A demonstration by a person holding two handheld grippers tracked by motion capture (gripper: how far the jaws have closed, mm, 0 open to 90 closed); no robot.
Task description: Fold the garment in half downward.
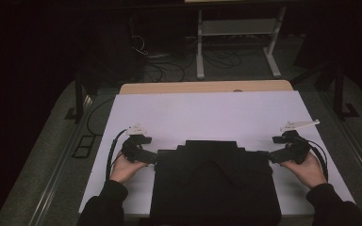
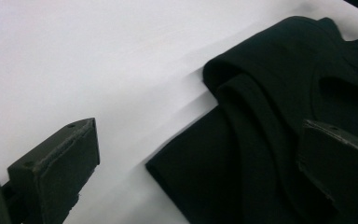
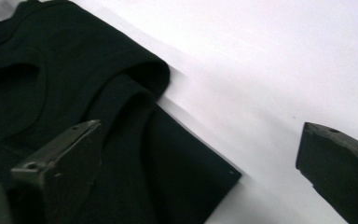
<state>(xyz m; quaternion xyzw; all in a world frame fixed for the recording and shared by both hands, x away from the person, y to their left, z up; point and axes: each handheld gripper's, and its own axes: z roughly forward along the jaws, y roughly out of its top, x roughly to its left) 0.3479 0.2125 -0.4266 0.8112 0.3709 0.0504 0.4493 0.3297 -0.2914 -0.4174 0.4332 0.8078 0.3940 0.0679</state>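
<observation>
Low centre of the high view: black garment [image 1: 215, 181] folded flat on white table sheet [image 1: 207, 113]. Lower left: left gripper [image 1: 152, 158] at its left edge, jaws spread wide, gripping nothing. Lower right: right gripper [image 1: 265, 155] at its right edge, likewise released. Farther up: white stand [image 1: 238, 28] on the floor.

A black folded garment [image 1: 215, 181] lies on the near middle of the white-covered table [image 1: 207, 110], its near edge reaching the table's near edge. The left gripper [image 1: 147, 157] is at the garment's left edge and the right gripper [image 1: 269, 156] at its right edge, each held by a hand in a dark sleeve. Beyond the table's far edge, cables [image 1: 169, 66] lie on the floor beside a white stand [image 1: 238, 35].
</observation>
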